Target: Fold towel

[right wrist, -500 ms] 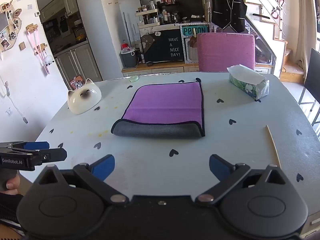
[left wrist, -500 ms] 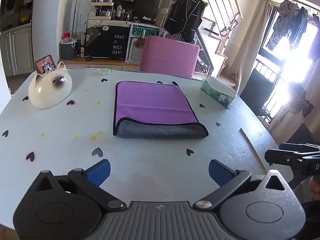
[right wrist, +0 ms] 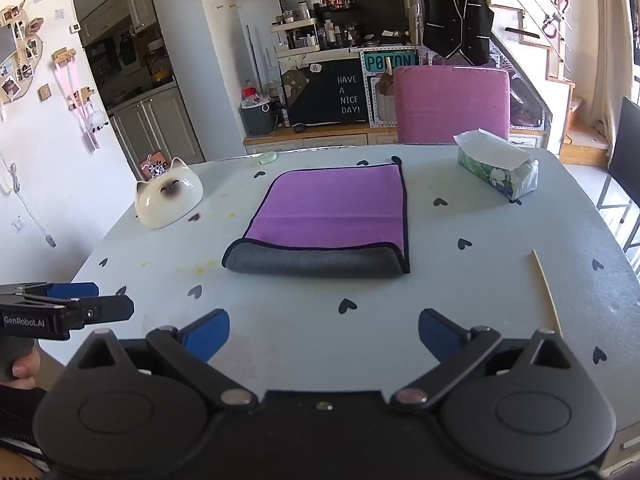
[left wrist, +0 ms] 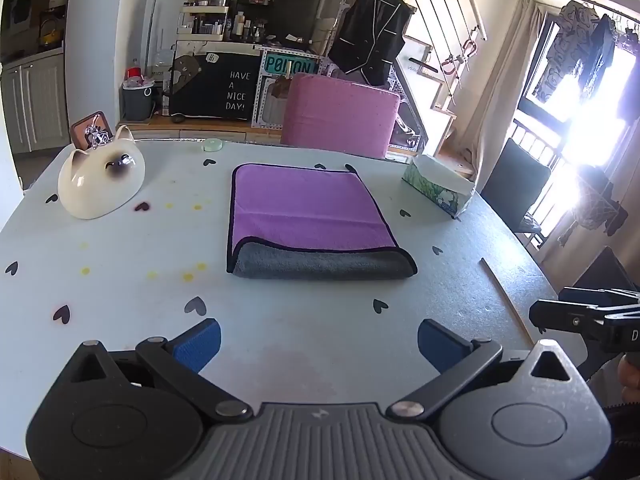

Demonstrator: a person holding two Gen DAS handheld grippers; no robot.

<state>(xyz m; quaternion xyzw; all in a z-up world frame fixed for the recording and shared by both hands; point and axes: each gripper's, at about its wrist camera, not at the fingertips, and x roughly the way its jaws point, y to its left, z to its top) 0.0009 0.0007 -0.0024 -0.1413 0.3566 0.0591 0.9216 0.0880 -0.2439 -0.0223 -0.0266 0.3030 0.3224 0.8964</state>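
A purple towel (left wrist: pixel 308 208) with a grey underside lies folded flat on the pale table (left wrist: pixel 280 328), its grey folded edge toward me; it also shows in the right wrist view (right wrist: pixel 332 216). My left gripper (left wrist: pixel 318 342) is open and empty, well short of the towel's near edge. My right gripper (right wrist: pixel 324 332) is open and empty, also short of the towel. Each gripper shows at the side of the other's view, the right gripper (left wrist: pixel 580 316) and the left gripper (right wrist: pixel 68 304).
A white cat-shaped bowl (left wrist: pixel 100 184) sits at the left. A tissue box (left wrist: pixel 440 190) stands at the right back. A thin wooden stick (right wrist: pixel 546 292) lies at the right. A pink chair (left wrist: pixel 340 114) stands behind the table.
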